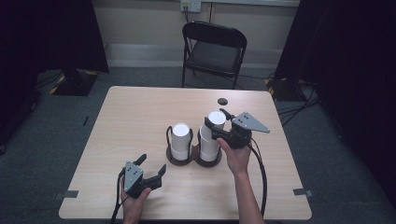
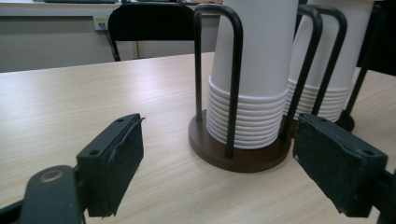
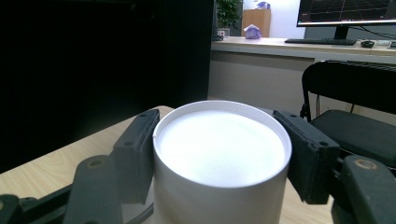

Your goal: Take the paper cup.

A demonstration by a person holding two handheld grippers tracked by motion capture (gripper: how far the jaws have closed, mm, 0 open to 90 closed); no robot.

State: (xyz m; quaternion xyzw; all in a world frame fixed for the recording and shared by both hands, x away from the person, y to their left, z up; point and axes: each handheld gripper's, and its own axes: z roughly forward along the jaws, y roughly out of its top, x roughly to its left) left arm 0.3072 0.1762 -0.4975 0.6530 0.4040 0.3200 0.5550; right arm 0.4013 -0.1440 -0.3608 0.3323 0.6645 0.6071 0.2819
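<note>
The right gripper [image 1: 220,122] is clamped on the top cup [image 1: 216,118] of the right stack [image 1: 209,140], one pad on each side of the cup's upturned bottom. From the right gripper view, that white cup [image 3: 220,154] sits squarely between the two black jaws, both pads pressed against its wall, with the closed base facing up just ahead of the camera. The right hand [image 1: 236,156] holds the gripper from the near side of the stack, and the cable trails back along the forearm.

To the left of that gripper stands the left stack [image 1: 180,140], upside down in the other half of the dark wire holder [image 1: 194,158], just beside the right stack.

The left gripper [image 1: 153,169] sits low over the table [image 1: 140,112], nearer the person, its jaws spread wide with nothing between them. In its own view the holder [image 2: 238,156] is just ahead, with the nested rims of the left stack [image 2: 254,79] right in front and the right stack [image 2: 327,70] behind and to the side. The left hand [image 1: 134,198] grips it from below.

Beyond both grippers, a folding chair [image 1: 214,51] stands past the table's far edge, and a small dark disc [image 1: 222,101] lies on the tabletop beyond the right gripper.
</note>
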